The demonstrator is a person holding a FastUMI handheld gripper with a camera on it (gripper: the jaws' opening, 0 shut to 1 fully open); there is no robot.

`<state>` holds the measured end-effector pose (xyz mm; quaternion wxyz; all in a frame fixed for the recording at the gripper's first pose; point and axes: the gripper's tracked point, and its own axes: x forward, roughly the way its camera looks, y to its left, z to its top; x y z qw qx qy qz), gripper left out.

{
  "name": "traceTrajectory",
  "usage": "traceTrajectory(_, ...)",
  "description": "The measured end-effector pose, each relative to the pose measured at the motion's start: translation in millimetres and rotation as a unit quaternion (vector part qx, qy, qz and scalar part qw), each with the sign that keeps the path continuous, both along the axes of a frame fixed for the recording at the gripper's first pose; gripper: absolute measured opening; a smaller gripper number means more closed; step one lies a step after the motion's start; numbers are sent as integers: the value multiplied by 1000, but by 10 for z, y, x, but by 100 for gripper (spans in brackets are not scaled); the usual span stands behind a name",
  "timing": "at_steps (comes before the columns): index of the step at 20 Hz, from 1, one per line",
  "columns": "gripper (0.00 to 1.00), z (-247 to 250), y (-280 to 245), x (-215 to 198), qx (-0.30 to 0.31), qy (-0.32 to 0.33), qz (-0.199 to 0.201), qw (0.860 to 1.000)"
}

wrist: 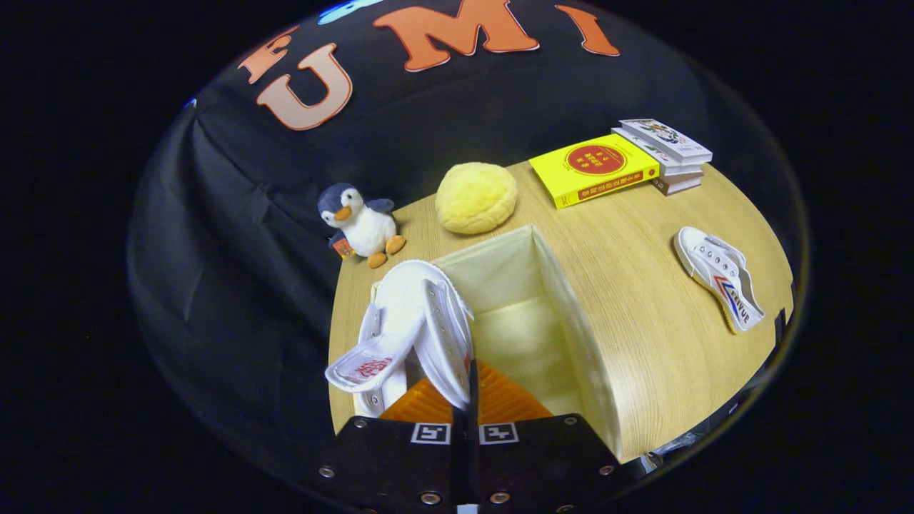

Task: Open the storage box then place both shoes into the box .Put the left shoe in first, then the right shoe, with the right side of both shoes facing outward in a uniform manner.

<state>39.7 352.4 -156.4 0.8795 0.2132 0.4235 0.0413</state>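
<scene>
Gripper (465, 400) pinched on the side wall of a white shoe (421, 321), fingers pressed together with the canvas between them. Shoe held above the open box (571, 314), over its left part, tongue flopped outward. Second shoe (720, 275) lying on the table (643, 235), well right of the box.

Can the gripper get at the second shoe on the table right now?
Probably not yet: the gripper is shut on a white shoe over the open storage box. The other shoe lies unobstructed on the table.
</scene>
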Motion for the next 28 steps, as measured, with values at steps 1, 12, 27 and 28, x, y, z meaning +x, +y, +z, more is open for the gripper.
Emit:
traceTrajectory(1, 0, -91, 75, -19, -3, 11, 0, 1000)
traceTrajectory(12, 99, 59, -18, -20, -43, -27, 47, 998)
traceTrajectory(27, 98, 27, -2306, 57, -81, -72, -6, 994)
traceTrajectory(28, 98, -32, -2506, 60, -90, -71, -11, 993)
